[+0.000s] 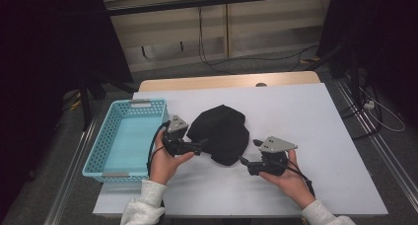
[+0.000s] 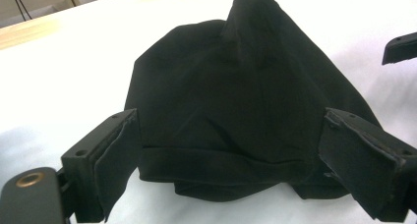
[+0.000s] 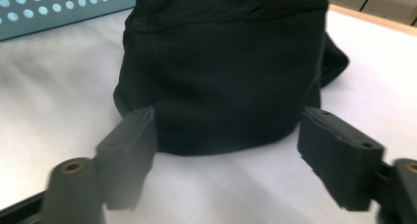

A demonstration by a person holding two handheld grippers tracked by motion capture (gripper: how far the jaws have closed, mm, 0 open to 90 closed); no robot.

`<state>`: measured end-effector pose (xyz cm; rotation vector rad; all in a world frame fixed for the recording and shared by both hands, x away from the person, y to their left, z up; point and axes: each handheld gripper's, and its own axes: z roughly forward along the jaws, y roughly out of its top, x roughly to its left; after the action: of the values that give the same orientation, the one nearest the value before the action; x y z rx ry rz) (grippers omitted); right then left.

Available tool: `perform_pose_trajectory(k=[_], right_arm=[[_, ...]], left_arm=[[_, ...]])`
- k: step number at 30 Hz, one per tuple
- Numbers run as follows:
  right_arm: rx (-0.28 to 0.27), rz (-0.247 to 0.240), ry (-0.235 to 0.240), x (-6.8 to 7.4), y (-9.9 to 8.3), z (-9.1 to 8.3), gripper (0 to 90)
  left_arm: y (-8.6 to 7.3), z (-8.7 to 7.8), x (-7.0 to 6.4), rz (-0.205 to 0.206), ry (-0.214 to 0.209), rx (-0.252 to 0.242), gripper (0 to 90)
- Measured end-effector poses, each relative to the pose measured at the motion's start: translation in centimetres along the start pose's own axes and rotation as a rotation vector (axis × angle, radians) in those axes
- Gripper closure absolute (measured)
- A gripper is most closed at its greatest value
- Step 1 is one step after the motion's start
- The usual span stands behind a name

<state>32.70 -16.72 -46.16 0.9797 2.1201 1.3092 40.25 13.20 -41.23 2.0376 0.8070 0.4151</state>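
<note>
High view first, reading from the left: a light blue perforated basket [image 1: 125,138] sits at the left edge of the white table [image 1: 305,131], open side up and with nothing in it, so it looks like the intended destination for whatever gets picked up. Its spot close beside the work keeps the carry short.

Just to its right, the left gripper [image 1: 196,147] points at the near-left edge of a crumpled black cloth [image 1: 220,133], which lies roughly at the middle of the table, near the basket but not touching it. In the left gripper view the jaws stand wide apart, straddling the hemmed edge of the black cloth [image 2: 236,101]; neither pad presses the fabric yet. The wide stance makes sense: a soft, bunched edge needs a generous opening so a fold can slide between the pads.

Farther right, the right gripper [image 1: 245,162] approaches the near-right corner of the cloth from the person's side. In the right gripper view its jaws are likewise spread, with the rounded lower edge of the black cloth [image 3: 221,81] sitting between and slightly beyond them, and a strip of the basket [image 3: 54,10] showing behind.

Two grippers on opposite edges suggest the aim is to lift or fold the limp fabric evenly, since a single pinch would let it droop.
</note>
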Motion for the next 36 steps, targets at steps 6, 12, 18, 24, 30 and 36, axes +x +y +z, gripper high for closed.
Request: perform_pose_trajectory(k=[6,12,18,24,30,36], right_arm=[[0.050,0.002,0.081,0.6,0.6,1.3,42.3],[0.112,-0.058,0.099,2.2,1.0,2.8,44.0],[0.207,-0.085,0.099,2.5,1.0,3.9,56.4],[0.204,-0.077,0.117,2.4,1.4,4.2,84.1],[0.098,0.001,0.118,0.9,2.8,2.1,85.6],[-0.007,0.077,0.100,-1.2,4.4,-0.6,85.7]], left_arm=[[-0.2,-0.3,-0.1,0.003,0.005,0.000,10.7],[-0.3,-0.6,-0.2,0.003,0.008,-0.003,11.6],[-0.6,-0.6,-0.3,0.006,0.014,0.000,11.7],[-0.6,-0.4,-0.6,0.008,0.001,-0.002,12.2],[-0.6,-0.3,-0.8,0.013,-0.015,-0.005,13.2],[-0.3,0.1,-1.5,0.017,-0.042,-0.008,14.1]])
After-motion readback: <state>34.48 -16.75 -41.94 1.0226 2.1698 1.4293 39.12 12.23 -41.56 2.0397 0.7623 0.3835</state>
